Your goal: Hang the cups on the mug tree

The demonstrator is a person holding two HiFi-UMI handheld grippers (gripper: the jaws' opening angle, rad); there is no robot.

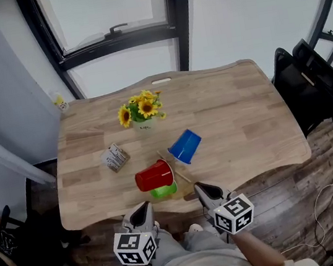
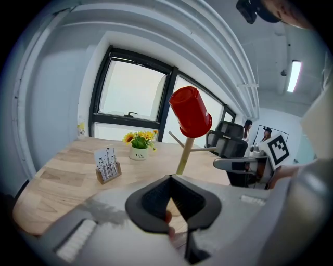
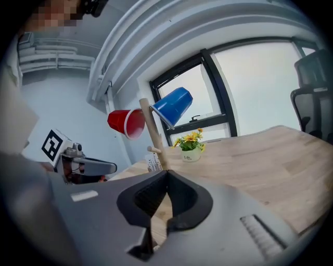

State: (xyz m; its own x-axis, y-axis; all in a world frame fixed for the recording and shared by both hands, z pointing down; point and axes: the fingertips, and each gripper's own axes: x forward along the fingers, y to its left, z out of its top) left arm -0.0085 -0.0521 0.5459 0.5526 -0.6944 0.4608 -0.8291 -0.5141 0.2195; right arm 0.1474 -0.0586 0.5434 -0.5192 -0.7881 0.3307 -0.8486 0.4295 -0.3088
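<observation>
Wooden surface [image 1: 245, 117] carries one mug tree [image 1: 184, 175] at lower centre with three cups: one red cup [image 1: 154, 176] and one blue cup [image 1: 185, 146] hung, one green cup [image 1: 164, 191] just under the red. One white pot [image 1: 144, 126] holds sunflowers [image 1: 140, 107]; one wooden stand [image 1: 119, 163] holds cards [image 1: 113, 156]. At the bottom edge, left claw [image 1: 142, 209] and right claw [image 1: 203, 189] are closed, empty.

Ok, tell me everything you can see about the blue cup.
The blue cup is a plain, handleless tumbler, plastic by its look, tapering to its base. It hangs tilted on a branch of the wooden mug tree, mouth toward the pole, base pointing up and away, opposite the red cup. Nothing else touches it.
</observation>
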